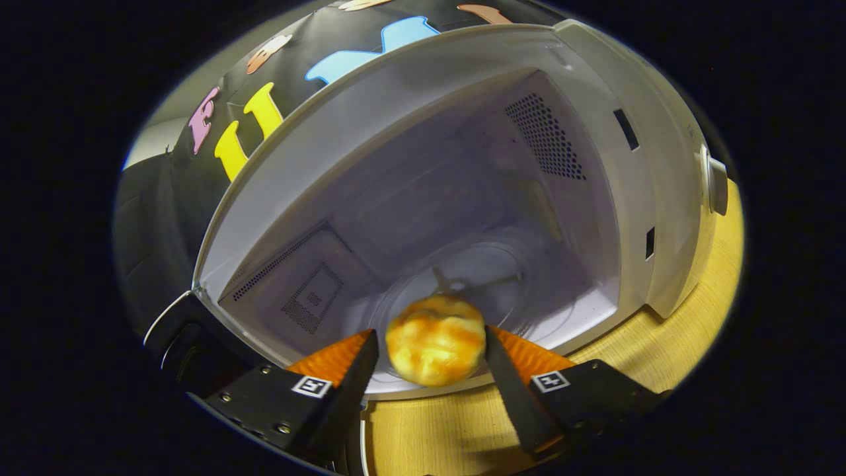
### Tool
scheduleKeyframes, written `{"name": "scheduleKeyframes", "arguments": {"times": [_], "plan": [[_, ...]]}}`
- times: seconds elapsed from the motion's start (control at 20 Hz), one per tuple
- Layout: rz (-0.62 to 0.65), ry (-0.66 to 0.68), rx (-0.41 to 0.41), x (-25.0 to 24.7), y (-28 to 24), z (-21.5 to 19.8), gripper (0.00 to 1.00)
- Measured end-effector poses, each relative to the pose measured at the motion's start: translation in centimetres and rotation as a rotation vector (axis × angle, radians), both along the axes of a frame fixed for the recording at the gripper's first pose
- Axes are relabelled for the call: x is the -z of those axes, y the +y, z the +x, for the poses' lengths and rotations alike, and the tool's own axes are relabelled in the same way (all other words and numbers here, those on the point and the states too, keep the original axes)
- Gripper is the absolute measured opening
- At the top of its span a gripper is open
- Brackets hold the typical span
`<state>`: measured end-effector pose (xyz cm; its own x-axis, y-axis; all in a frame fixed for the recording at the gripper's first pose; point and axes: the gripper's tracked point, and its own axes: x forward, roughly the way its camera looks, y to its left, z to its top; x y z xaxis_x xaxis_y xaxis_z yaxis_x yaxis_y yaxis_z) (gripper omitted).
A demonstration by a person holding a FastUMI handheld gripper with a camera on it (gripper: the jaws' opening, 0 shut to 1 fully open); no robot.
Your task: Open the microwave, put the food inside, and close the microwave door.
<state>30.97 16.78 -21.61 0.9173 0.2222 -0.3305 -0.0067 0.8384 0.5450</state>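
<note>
Now tongs (433, 350) gripping food (435, 339), microwave (595, 198) open

Gripper (433, 357): seen from just behind, reaching forward and tilted so that its two sides sit at slightly different heights.
Jaws: parted to about the width of the food (436, 340), one on each side of it, the left inner face seeming a hair off its edge.
Fingers (344, 360): black outer bodies with orange ribbed pads on the inner faces, converging toward the tips.
Markers: a small square black-and-white tag on top of each finger body.
Fasteners: several screw heads on the left finger's black housing.
Grip state: whether both pads press cannot be told.
</note>
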Motion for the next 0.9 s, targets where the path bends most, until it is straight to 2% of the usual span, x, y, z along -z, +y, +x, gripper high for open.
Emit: {"name": "scheduleKeyframes", "arguments": {"times": [0.05,0.25,0.45,0.9], "plan": [[-0.004,0.0,-0.003,0.1,0.1,0.0,0.99],[-0.022,0.007,-0.018,-0.3,-0.1,-0.8,0.99],[-0.093,-0.052,-0.064,-3.0,-0.5,-3.0,0.99],[-0.229,-0.208,-0.129,-10.9,-1.1,-13.8,0.99]]}}
